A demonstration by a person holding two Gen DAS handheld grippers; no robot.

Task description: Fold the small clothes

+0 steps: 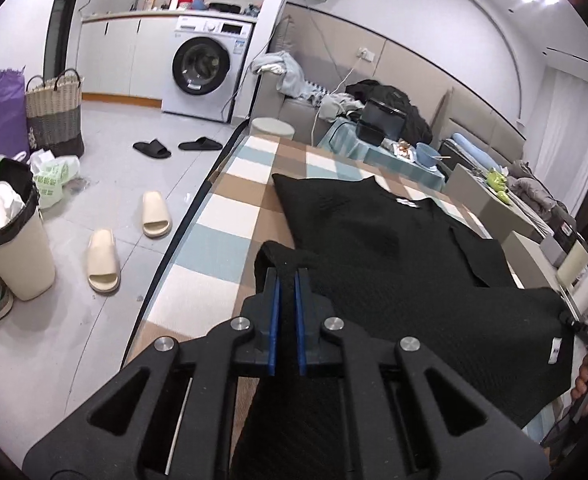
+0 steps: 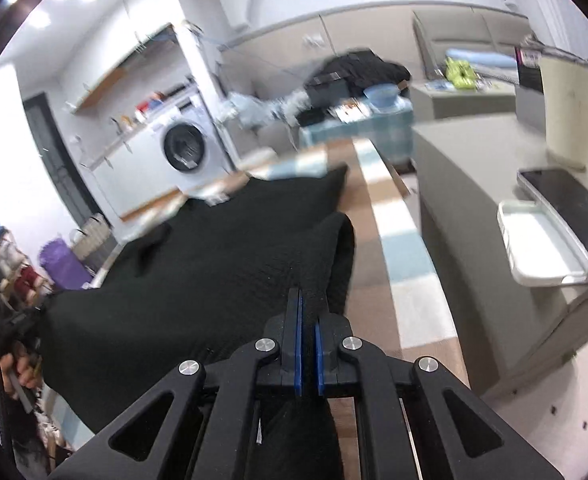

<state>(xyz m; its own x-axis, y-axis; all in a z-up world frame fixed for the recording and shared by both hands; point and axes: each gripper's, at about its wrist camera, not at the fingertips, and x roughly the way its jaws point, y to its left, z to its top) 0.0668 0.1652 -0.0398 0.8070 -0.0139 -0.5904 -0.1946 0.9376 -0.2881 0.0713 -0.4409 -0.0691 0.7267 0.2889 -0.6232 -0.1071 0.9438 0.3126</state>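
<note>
While the black garment point(image 1: 377, 236) lies across the checkered tabletop point(image 1: 230, 204), the left gripper point(image 1: 288, 280) and right gripper point(image 2: 307, 312) each pinch its near edge; the far part rests flat. If one pinch is thin, the cloth may slip out; the fold would then land crooked.

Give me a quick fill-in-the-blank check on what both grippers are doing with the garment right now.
1. The left gripper is shut on the ____ garment.
2. The right gripper grips the same garment, so it is held by ____ grippers.
3. The garment lies over a ____-patterned tablecloth.
4. On the floor beside the table lies a pair of ____-coloured slippers, nearer than the black pair.

Missing words: black; both; checked; cream
</note>
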